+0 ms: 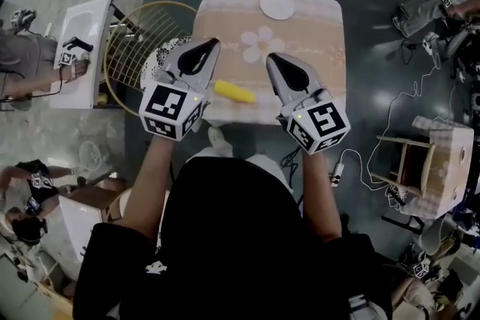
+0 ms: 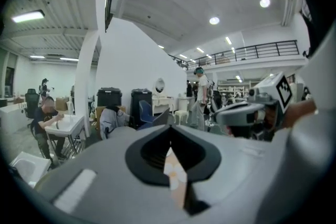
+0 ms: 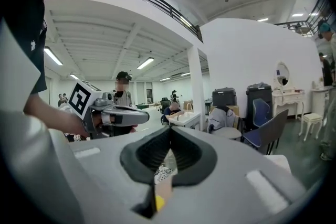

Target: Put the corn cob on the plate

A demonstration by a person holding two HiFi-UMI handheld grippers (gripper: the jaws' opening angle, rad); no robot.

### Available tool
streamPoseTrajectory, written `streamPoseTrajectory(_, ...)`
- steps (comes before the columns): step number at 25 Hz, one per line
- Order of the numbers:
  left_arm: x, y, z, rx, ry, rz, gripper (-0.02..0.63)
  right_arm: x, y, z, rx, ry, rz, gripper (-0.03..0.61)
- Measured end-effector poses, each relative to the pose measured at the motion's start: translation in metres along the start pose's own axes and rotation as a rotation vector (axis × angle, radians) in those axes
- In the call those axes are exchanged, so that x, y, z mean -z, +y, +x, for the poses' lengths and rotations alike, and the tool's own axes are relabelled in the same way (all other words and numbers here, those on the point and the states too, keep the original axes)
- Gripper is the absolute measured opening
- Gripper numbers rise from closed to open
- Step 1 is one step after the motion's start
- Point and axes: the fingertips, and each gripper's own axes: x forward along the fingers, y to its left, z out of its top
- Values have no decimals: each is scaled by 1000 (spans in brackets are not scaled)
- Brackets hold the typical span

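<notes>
Corn cob (image 1: 234,92) — near table (image 1: 319,37) edge, plate (image 1: 277,5) opposite

Square table (image 1: 315,26) in beige flower-print cloth on dark workshop floor. Gold wire rack (image 1: 127,49) just beside its left edge. White basin (image 1: 90,26) further left, cloth-covered wooden stool (image 1: 442,161) well right.

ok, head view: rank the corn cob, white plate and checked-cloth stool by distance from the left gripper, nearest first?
1. corn cob: just right of the left gripper, by the near edge of the table.
2. white plate: at the table's far edge.
3. checked-cloth stool: on the floor, far right.
</notes>
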Motion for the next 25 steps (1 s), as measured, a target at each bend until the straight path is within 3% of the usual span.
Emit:
streamPoseTrajectory(9, 45, -6, 13, 162, 72, 5, 5, 33, -5, 2, 80, 63, 25, 2)
streamPoseTrajectory(19, 93, -5, 23, 186, 204, 40, 5, 82, -9, 10, 33, 157, 74, 2)
streamPoseTrajectory(25, 122, -9, 32, 244, 301, 57, 5, 116, -17, 13, 18, 229, 110, 2)
